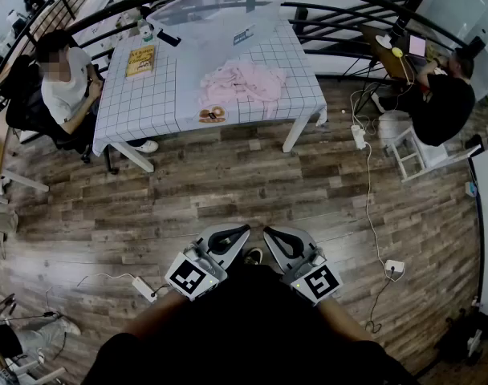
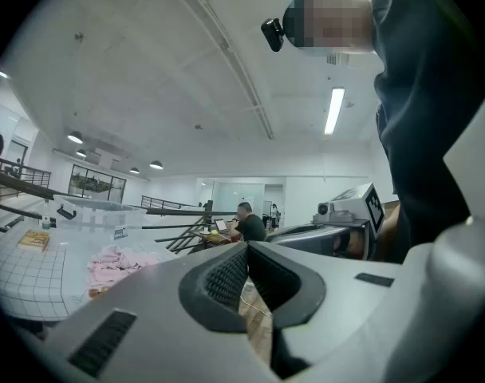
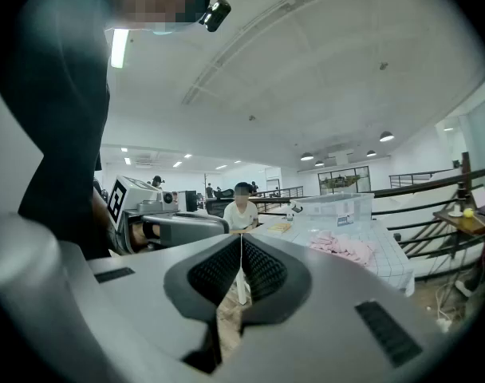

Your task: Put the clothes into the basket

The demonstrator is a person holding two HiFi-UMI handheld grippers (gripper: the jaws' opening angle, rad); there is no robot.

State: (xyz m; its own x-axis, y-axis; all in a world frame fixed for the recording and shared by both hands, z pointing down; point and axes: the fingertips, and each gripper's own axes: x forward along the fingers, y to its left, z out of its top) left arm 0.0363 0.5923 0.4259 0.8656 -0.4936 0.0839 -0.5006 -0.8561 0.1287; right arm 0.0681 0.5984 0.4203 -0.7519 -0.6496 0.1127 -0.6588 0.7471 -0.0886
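A heap of pink clothes (image 1: 242, 82) lies on the table with the checked cloth (image 1: 148, 103), far ahead across the wooden floor. Behind the heap stands a clear plastic basket (image 1: 216, 14). Both grippers are held low, close to my body and well short of the table. My left gripper (image 1: 245, 230) is shut with nothing in it, and so is my right gripper (image 1: 267, 232). The left gripper view shows its jaws (image 2: 246, 246) meeting, with the clothes (image 2: 115, 262) and basket (image 2: 103, 210) far off to the left. In the right gripper view (image 3: 241, 238) the clothes (image 3: 344, 248) and basket (image 3: 338, 209) sit at the right.
One person sits at the table's left end (image 1: 63, 83); another sits at a desk at the far right (image 1: 445, 99). A yellow book (image 1: 140, 60) and a small brown item (image 1: 212, 115) lie on the table. A white stool (image 1: 412, 152), power strips (image 1: 359, 137) and cables are on the floor.
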